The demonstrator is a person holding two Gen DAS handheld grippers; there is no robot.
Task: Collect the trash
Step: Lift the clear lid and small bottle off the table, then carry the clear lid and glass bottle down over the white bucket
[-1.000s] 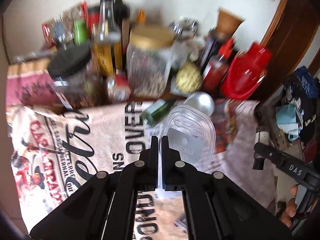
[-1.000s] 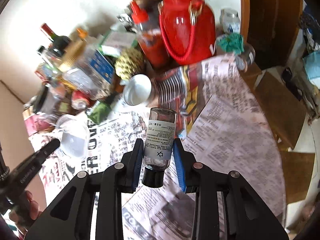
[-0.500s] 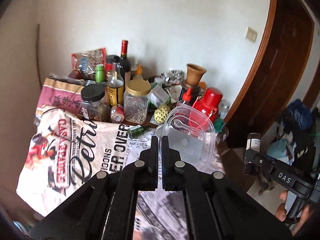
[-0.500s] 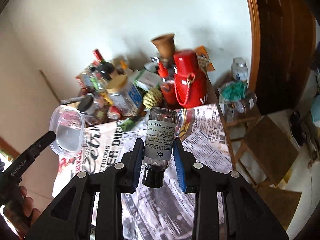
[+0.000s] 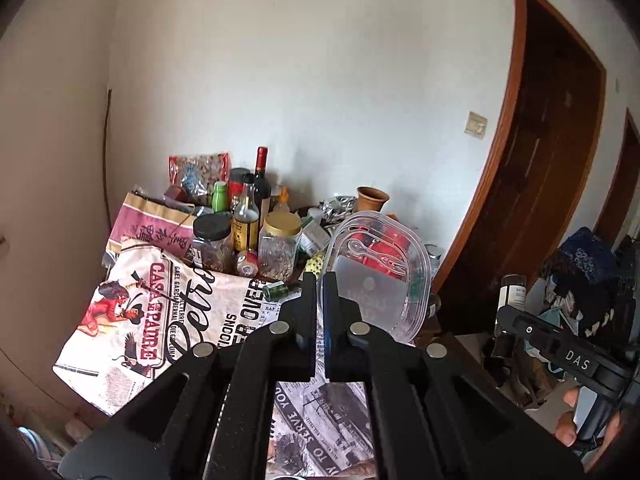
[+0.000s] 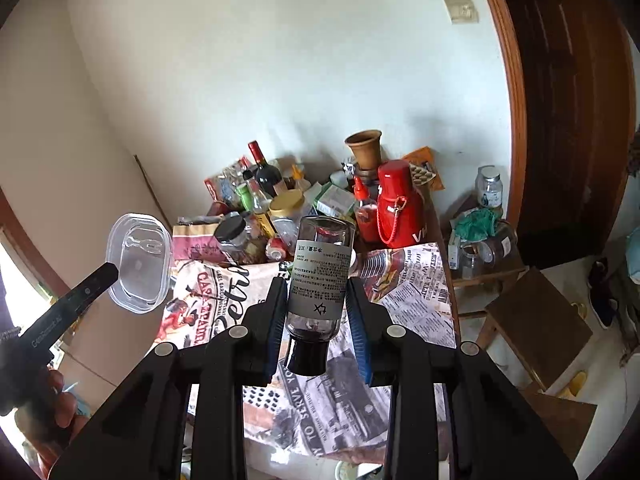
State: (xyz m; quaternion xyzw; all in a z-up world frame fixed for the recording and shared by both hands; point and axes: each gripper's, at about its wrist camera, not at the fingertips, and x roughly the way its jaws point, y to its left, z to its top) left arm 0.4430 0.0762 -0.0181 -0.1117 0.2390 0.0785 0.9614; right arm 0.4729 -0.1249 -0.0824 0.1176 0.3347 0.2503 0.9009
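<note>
My left gripper [image 5: 319, 284] is shut on the rim of a clear plastic lid [image 5: 376, 272] with a spoon shape moulded in it, held in the air well back from the table. The lid [image 6: 138, 262] and left gripper [image 6: 108, 272] also show at the left of the right wrist view. My right gripper [image 6: 318, 292] is shut on a small glass bottle [image 6: 320, 276] with a white label and a black cap, cap toward the camera. That bottle [image 5: 510, 292] and the right gripper [image 5: 508, 312] show at the right of the left wrist view.
A table covered in newspaper-print cloth [image 6: 412, 292] holds jars [image 5: 280, 248], a wine bottle [image 5: 262, 184], a red flask [image 6: 398, 204], a small green bottle [image 5: 276, 291] and a clay pot [image 6: 364, 146] along the wall. A dark wooden door [image 5: 552, 184] and low wooden stools [image 6: 536, 324] stand to the right.
Both grippers have pulled up and back from the table, each with its object in hold. The table now looks far smaller and more of the wall and door shows.
</note>
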